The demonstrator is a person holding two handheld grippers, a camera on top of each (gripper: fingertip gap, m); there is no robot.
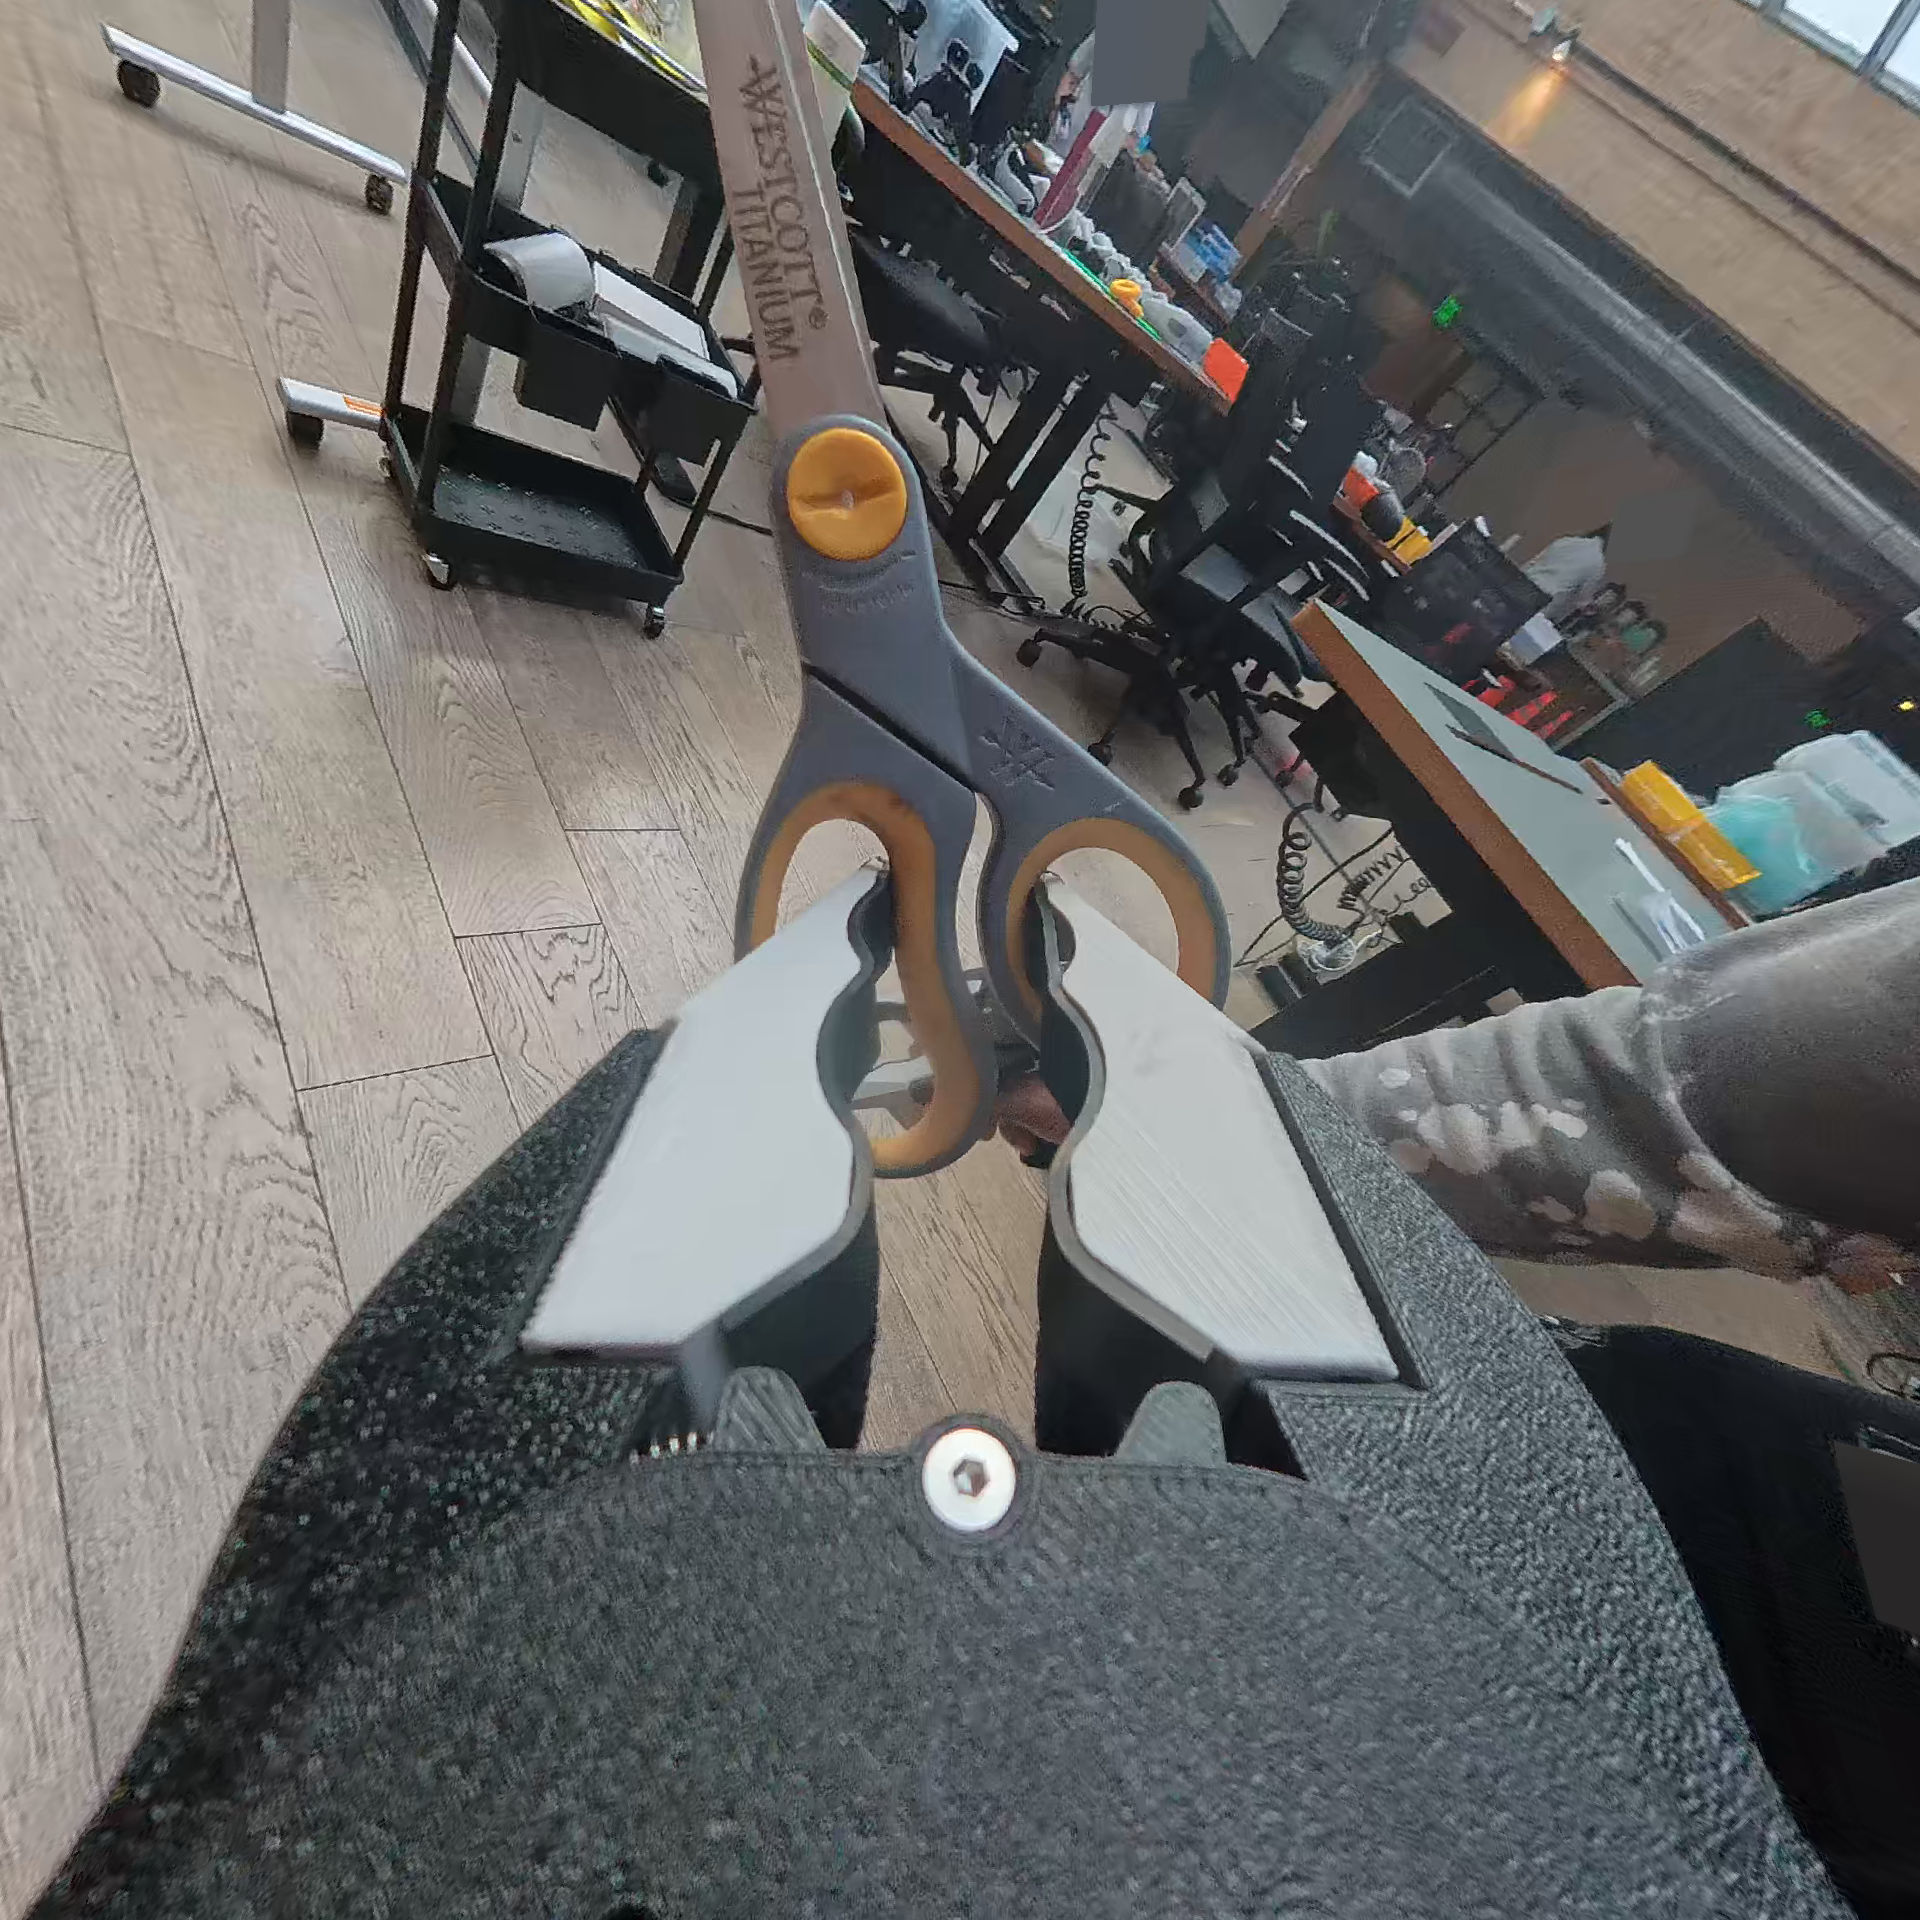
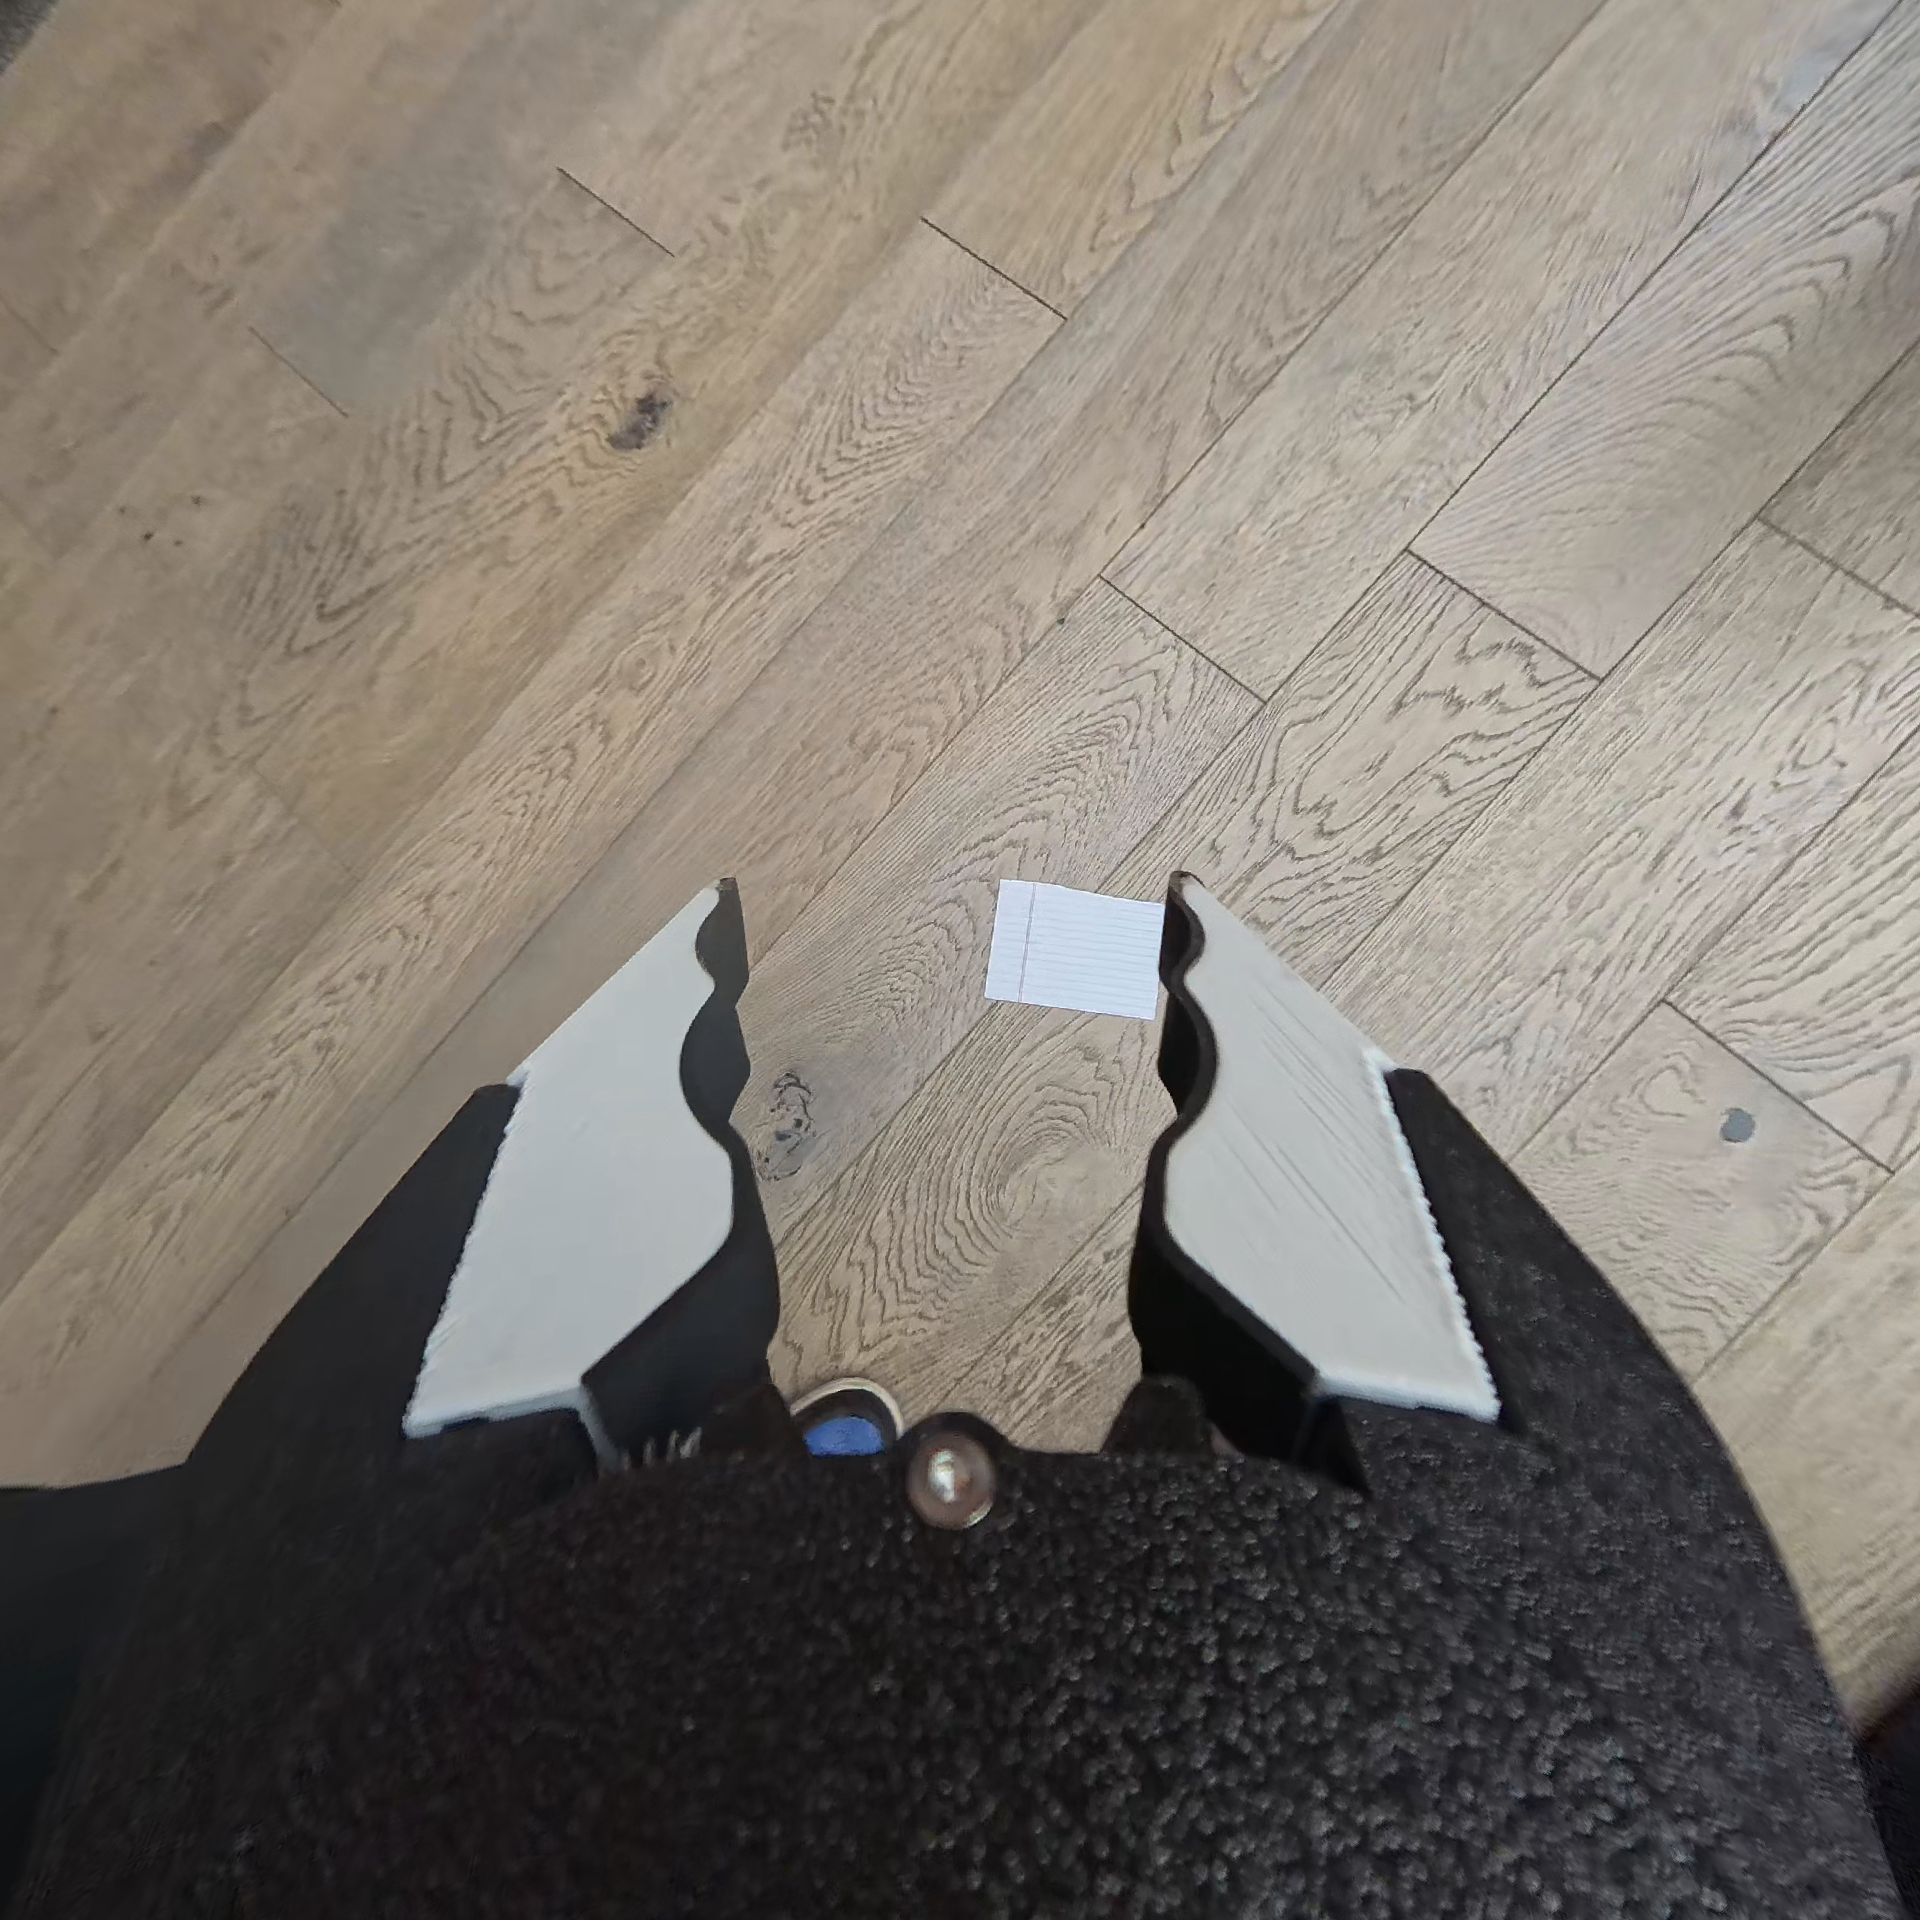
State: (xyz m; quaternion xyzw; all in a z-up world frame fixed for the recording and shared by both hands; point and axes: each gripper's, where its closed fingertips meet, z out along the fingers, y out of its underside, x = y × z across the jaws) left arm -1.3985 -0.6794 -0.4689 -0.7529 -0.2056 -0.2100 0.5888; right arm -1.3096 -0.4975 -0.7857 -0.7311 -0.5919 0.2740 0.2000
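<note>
Wood flooring (image 2: 727, 468) is lying under both tools: the left tool (image 1: 961, 894) is gripping scissors (image 1: 914, 748) by their handles, the right tool (image 2: 951, 904) is gaping empty above a paper scrap (image 2: 1075, 958). Loose grip could drop the blades.

Scissors (image 1: 883, 644) wedged between left gripper (image 1: 961, 894) fingers; gap blocked. Black cart (image 1: 540, 416), desks (image 1: 1039, 260) crowded beyond scissors. Around paper scrap (image 2: 1075, 961), wood floor (image 2: 727, 520) unobstructed.
</note>
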